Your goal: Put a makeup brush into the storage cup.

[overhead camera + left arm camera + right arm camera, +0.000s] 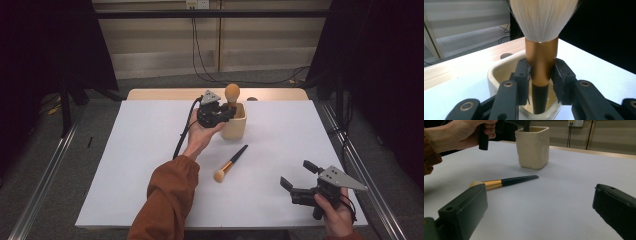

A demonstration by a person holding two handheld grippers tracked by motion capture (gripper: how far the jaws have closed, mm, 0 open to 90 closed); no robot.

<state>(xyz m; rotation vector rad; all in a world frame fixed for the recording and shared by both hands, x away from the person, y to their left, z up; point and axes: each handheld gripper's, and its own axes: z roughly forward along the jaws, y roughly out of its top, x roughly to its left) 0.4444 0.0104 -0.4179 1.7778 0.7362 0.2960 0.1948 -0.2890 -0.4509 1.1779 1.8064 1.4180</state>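
Note:
A large powder brush (232, 92) with pale bristles and a gold ferrule (541, 60) stands upright, its black handle down inside a cream square cup (236, 127). My left gripper (227, 111) is shut on the ferrule, one pad on each side (541, 75), just above the cup's rim (499, 72). A smaller brush (231, 163) with a dark handle and gold band lies flat on the white table in front of the cup (534, 147). My right gripper (296, 173) is held low near the table's front right, open and empty (539, 205), facing the lying brush (506, 182).
The white tabletop (140, 165) has bare room on the left and right. A wooden strip (160, 94) runs along its far edge behind the cup. An orange sleeve (167, 197) reaches in from the bottom. Cables (200, 50) hang at the back wall.

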